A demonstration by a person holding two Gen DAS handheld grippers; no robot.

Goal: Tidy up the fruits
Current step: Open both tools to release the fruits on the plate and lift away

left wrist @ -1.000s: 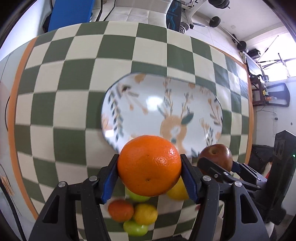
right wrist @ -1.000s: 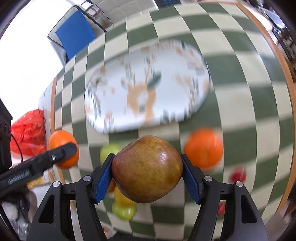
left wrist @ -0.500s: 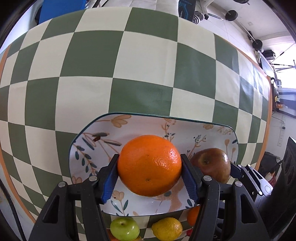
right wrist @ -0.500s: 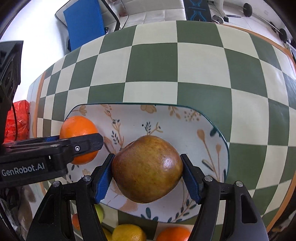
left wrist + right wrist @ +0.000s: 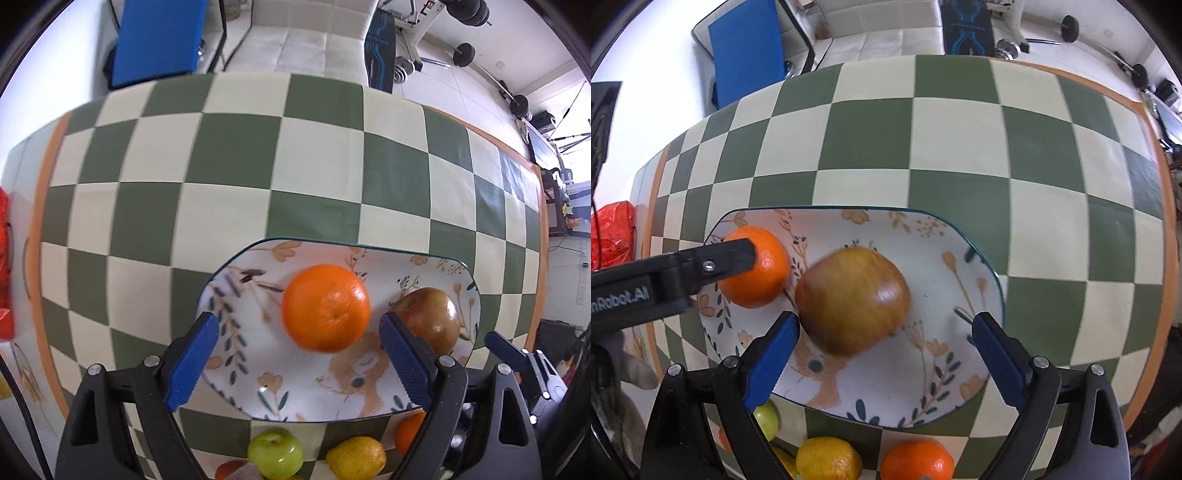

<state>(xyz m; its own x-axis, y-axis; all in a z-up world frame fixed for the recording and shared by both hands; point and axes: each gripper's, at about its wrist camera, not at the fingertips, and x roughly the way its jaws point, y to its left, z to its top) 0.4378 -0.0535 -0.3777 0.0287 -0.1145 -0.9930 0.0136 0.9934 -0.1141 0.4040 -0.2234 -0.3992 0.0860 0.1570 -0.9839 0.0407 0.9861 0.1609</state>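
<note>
Both tools now spread, orange and apple released onto plate.

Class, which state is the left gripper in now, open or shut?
Open. The left gripper has its blue pads spread wide, and the orange lies free between them on the floral plate.

This is looking like a room in a home that is doubling as a workout space. Beyond the far edge of the bench, which is wearing a green-and-cream checked cloth, a white tufted sofa is sitting against the far side with a blue panel leaning to its left. At the far right, a barbell and weight plates are lying on a pale tiled floor, and a floral serving plate is sitting on the bench.
</note>
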